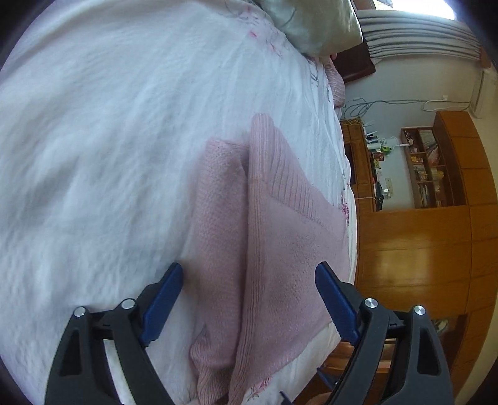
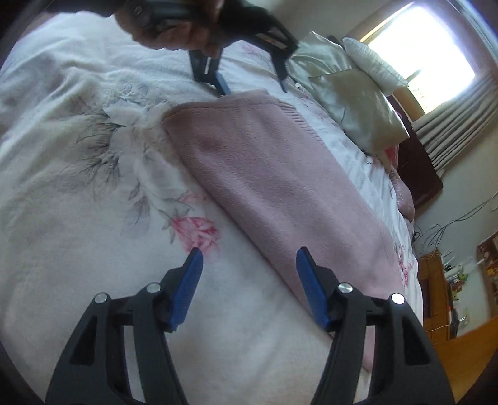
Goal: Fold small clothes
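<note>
A pink knitted sweater (image 1: 267, 236) lies partly folded on the white bedspread (image 1: 109, 140), one ribbed part laid over the rest. My left gripper (image 1: 249, 271) hovers open just above it, blue fingers (image 1: 334, 296) wide apart with nothing between them. In the right wrist view the same sweater (image 2: 274, 187) stretches as a long pink band across the flowered bedspread (image 2: 77, 202). My right gripper (image 2: 249, 258) is open over the sweater's near edge. At the far end the left gripper (image 2: 252, 82), held by a hand (image 2: 177, 28), stands open over the sweater.
Pillows (image 2: 351, 99) lie at the head of the bed by a bright window (image 2: 423, 59) with curtains. The bed's edge (image 1: 350, 202) drops to a wooden cabinet (image 1: 417, 249) and shelves (image 1: 426, 168) on the right.
</note>
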The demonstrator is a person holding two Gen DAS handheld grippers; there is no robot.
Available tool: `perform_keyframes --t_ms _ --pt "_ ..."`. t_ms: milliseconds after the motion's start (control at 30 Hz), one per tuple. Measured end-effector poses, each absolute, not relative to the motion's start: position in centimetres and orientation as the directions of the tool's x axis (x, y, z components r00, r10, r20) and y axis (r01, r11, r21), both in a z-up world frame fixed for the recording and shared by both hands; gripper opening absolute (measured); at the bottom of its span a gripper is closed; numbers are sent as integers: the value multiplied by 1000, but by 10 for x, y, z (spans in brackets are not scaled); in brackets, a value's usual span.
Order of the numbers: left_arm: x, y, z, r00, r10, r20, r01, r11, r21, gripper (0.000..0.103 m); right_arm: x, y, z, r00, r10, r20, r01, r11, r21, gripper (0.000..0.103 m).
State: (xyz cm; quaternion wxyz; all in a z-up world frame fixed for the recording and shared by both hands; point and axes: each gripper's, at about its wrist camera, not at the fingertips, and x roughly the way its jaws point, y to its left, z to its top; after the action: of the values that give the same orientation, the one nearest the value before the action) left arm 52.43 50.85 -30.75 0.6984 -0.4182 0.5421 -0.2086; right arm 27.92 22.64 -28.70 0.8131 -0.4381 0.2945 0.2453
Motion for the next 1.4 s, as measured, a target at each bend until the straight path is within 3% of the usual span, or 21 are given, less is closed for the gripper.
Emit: perform_keyframes --t_ms 233,533,633,700,800,900,967,1033,1133,1400 --pt "558 497 -318 277 -781 -560 -109 554 -825 87 303 261 -313 787 84 -612 -569 481 -667 57" --pt "586 482 -316 246 -782 -573 -78 573 -816 85 332 297 -313 803 90 -590 -535 544 -646 52" --pt "590 478 -316 235 -765 -600 -91 597 -797 74 333 307 -313 799 98 -594 -535 568 -626 51" --pt "591 481 -316 219 -745 -630 -106 623 -775 58 333 311 -313 800 107 -590 -534 576 -619 51" --pt "589 487 -317 198 -725 -659 -118 650 -751 41 335 315 -311 801 118 -586 -532 588 -609 50" --pt "588 486 -313 193 -710 -677 -120 667 -735 34 336 319 -309 796 131 -591 -534 611 -584 49" --pt "587 484 -308 193 -696 -691 -121 682 -721 29 338 321 -308 785 143 -603 -544 625 -560 41" --pt "586 482 -305 192 -681 -707 -124 698 -705 27 341 319 -305 774 157 -613 -551 643 -532 27" --pt "586 479 -297 187 -662 -726 -121 717 -686 26 345 314 -296 755 192 -627 -565 676 -473 18" --pt "584 474 -263 198 -634 -748 -99 746 -658 25 340 299 -262 734 254 -630 -570 735 -368 12"
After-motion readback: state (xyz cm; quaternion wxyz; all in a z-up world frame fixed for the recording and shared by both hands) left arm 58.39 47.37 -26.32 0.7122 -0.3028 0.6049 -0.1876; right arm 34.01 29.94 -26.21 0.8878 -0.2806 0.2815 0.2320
